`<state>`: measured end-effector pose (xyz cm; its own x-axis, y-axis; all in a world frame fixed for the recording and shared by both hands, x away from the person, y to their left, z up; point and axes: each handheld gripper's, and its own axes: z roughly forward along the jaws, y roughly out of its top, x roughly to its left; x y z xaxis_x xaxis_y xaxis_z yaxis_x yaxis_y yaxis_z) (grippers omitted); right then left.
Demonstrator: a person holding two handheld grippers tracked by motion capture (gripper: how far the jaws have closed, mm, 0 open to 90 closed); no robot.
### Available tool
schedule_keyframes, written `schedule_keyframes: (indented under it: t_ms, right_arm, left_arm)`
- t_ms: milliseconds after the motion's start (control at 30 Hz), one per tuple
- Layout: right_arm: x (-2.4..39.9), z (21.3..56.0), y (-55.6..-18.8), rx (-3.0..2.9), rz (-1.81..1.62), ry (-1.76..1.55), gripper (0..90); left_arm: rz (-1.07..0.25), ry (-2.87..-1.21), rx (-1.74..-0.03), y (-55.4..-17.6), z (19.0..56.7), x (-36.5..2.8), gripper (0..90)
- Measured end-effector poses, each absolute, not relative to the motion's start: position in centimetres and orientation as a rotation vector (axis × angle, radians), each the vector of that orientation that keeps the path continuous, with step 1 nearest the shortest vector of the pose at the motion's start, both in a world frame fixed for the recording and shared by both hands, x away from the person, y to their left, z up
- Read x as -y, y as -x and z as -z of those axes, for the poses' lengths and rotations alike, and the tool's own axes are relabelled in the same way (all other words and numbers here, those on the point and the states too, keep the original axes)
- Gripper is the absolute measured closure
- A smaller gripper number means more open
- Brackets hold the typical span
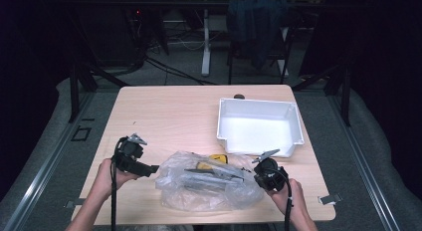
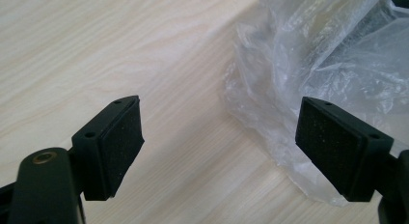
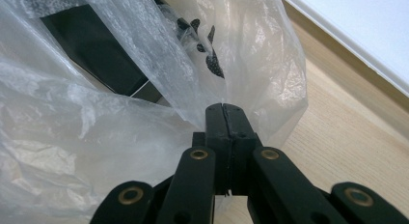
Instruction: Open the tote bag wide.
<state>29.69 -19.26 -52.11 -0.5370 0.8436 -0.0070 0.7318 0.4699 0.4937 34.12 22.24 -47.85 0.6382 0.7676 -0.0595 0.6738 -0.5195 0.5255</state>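
A crumpled clear plastic bag (image 1: 204,183) lies at the front middle of the wooden table (image 1: 164,111), with dark tools and a yellow item (image 1: 217,158) inside. My right gripper (image 1: 256,175) is shut on a fold of the bag's right edge; in the right gripper view the jaws (image 3: 224,119) are pressed together on the film (image 3: 159,60), with a black object (image 3: 91,50) visible through it. My left gripper (image 1: 154,169) stands open just left of the bag, its pads (image 2: 120,142) wide apart over bare wood, the bag's edge (image 2: 289,89) by the right pad.
An empty white plastic bin (image 1: 259,125) sits at the table's right, close behind the bag; its rim (image 3: 347,45) shows in the right gripper view. Behind the table stand a chair with a dark garment (image 1: 256,22), desk legs and cables.
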Motion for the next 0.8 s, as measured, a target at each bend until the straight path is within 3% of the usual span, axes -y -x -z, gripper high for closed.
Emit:
schedule_keyframes:
  t_ms: [300, 533, 600, 800]
  right_arm:
    - [19.3, 51.7, -29.7, -2.502, -0.583, -1.33, 90.0]
    - [19.4, 51.6, -29.7, -2.509, -0.568, -1.321, 90.0]
    - [19.4, 51.6, -29.7, -2.508, -0.567, -1.32, 90.0]
    - [19.3, 52.1, -29.7, -2.483, -0.605, -1.341, 90.0]
  left_arm:
    - [-0.25, -2.275, -0.952, -31.0, 43.3, -18.7, 16.0]
    - [-0.249, -2.376, -0.89, -30.2, 44.4, -15.6, 18.2]
    - [-0.237, -2.414, -0.895, -30.6, 45.6, -15.4, 24.0]
    - [-0.198, -2.489, -0.953, -32.0, 49.9, -15.5, 62.9]
